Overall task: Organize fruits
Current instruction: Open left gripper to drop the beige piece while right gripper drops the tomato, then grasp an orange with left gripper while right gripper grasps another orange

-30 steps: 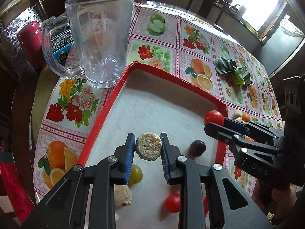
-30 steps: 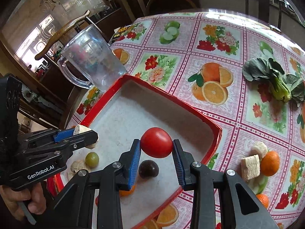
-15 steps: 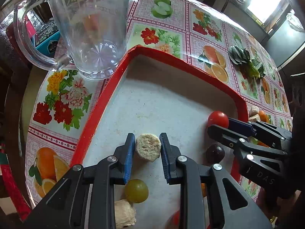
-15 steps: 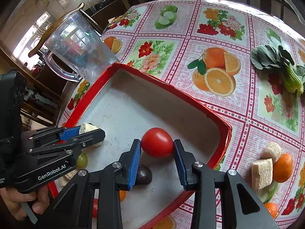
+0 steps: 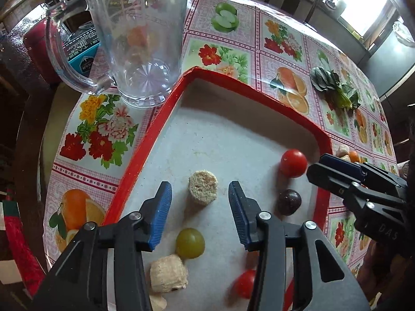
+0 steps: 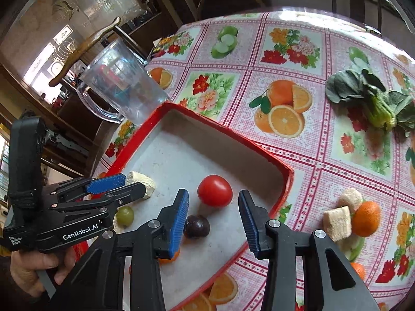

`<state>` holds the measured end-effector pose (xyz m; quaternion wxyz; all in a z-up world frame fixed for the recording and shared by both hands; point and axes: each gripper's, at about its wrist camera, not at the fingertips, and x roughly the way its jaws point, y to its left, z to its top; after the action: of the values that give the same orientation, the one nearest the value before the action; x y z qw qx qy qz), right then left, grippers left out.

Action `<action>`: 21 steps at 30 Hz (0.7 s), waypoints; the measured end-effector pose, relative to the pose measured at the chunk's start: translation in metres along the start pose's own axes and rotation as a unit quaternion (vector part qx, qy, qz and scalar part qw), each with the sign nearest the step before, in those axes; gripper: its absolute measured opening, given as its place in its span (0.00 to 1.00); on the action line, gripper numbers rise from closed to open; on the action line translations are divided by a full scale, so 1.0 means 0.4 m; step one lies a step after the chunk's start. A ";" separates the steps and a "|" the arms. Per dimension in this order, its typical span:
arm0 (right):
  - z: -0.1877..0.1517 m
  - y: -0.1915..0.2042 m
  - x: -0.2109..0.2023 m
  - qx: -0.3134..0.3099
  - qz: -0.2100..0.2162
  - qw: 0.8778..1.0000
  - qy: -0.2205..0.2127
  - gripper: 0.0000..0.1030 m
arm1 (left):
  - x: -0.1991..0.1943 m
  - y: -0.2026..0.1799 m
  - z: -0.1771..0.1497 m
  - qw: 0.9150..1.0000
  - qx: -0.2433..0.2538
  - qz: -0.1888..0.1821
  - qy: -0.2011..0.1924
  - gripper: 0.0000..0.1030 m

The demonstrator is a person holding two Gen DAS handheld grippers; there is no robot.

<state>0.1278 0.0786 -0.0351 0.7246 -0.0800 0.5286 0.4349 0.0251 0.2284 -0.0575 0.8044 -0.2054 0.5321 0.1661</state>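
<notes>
Both jaws apart, fruits released.

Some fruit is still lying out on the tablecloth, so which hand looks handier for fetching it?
Probably the right gripper: open and empty, nearest the orange outside the red tray; the left gripper hangs farther away.

Glossy tomato (image 6: 214, 190), clear plastic jug (image 5: 135, 39), matt tray (image 5: 233, 134).

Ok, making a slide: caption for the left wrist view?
Open left gripper behind a released sugarcane piece in the red tray.
</notes>
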 end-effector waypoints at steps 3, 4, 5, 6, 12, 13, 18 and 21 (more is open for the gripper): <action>-0.011 -0.013 -0.037 0.006 -0.002 1.000 -0.010 0.41 | -0.020 -0.012 -0.008 1.000 0.000 -0.006 -0.006 0.42; -0.016 -0.020 -0.049 0.010 -0.002 1.000 -0.013 0.41 | -0.025 -0.017 -0.011 1.000 0.001 -0.008 -0.007 0.42; -0.022 -0.024 -0.060 0.012 -0.003 1.000 -0.016 0.41 | -0.030 -0.024 -0.014 1.000 0.003 -0.010 -0.009 0.42; -0.028 -0.030 -0.071 0.014 -0.003 1.000 -0.019 0.41 | -0.036 -0.032 -0.017 1.000 0.006 -0.012 -0.010 0.42; -0.075 -0.073 -0.132 0.029 -0.013 0.999 -0.031 0.41 | -0.063 -0.085 -0.029 0.999 0.022 -0.023 -0.017 0.42; -0.085 -0.084 -0.143 0.032 -0.015 0.999 -0.032 0.41 | -0.067 -0.096 -0.032 0.999 0.026 -0.025 -0.018 0.42; -0.127 -0.130 -0.187 0.046 -0.025 0.998 -0.037 0.41 | -0.085 -0.149 -0.044 0.998 0.037 -0.037 -0.022 0.42; -0.149 -0.164 -0.212 0.054 -0.034 0.997 -0.039 0.41 | -0.092 -0.185 -0.051 0.998 0.045 -0.044 -0.023 0.42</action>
<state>0.1278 -0.0418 -0.0125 0.7620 -0.0417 0.5197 0.3841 0.0312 0.1525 -0.0192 0.8316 -0.1880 0.5106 0.1111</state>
